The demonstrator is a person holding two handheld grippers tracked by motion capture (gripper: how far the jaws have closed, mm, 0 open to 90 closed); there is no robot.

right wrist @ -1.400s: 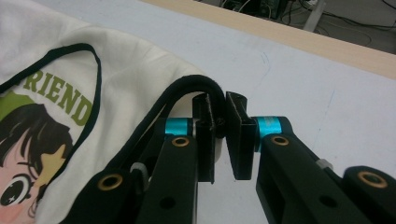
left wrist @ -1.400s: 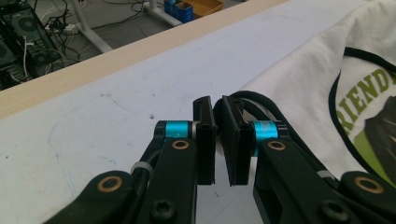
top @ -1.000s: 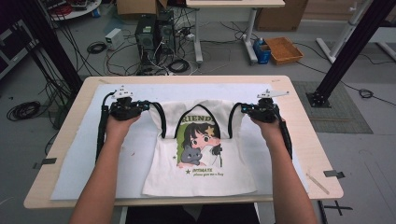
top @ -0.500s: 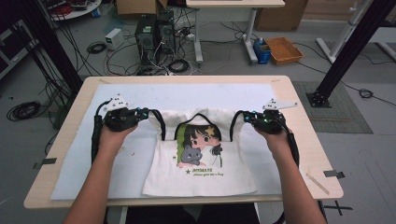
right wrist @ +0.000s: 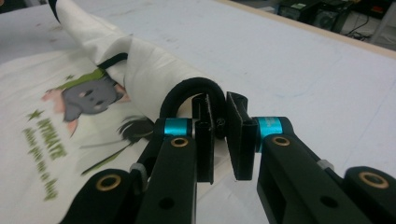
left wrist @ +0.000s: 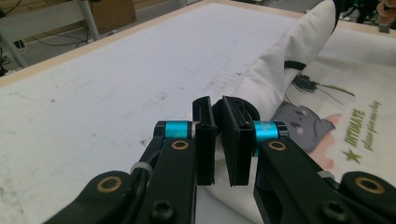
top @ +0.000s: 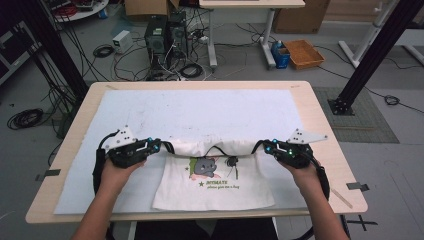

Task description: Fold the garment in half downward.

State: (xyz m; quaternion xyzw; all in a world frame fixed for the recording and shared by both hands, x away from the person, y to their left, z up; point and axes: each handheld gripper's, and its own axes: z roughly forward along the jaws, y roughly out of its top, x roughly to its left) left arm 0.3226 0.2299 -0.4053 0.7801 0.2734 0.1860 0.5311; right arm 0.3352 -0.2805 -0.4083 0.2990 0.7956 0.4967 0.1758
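Observation:
A white T-shirt (top: 215, 192) with a cartoon print and black trim lies near the table's front edge, its top part folded over toward the person. My left gripper (top: 163, 146) is shut on the shirt's left black-trimmed edge, and the folded cloth (left wrist: 280, 74) runs away from the left gripper (left wrist: 217, 116) to the far hand. My right gripper (top: 260, 147) is shut on the right edge. A loop of black trim (right wrist: 187, 91) arches by the right gripper (right wrist: 219, 112). The rolled fold (top: 212, 147) stretches between both grippers, just above the print (top: 207, 169).
A white mat (top: 200, 110) covers most of the wooden table (top: 320, 130), with bare mat beyond the fold. Tape pieces sit at the table's left (top: 47, 175) and right (top: 357, 186) edges. Computers (top: 162, 35), cables and a box (top: 302, 52) lie on the floor behind.
Both grippers have come toward the person with the shirt's top edge in them. The fold now covers most of the print's upper half, and more bare mat shows behind.

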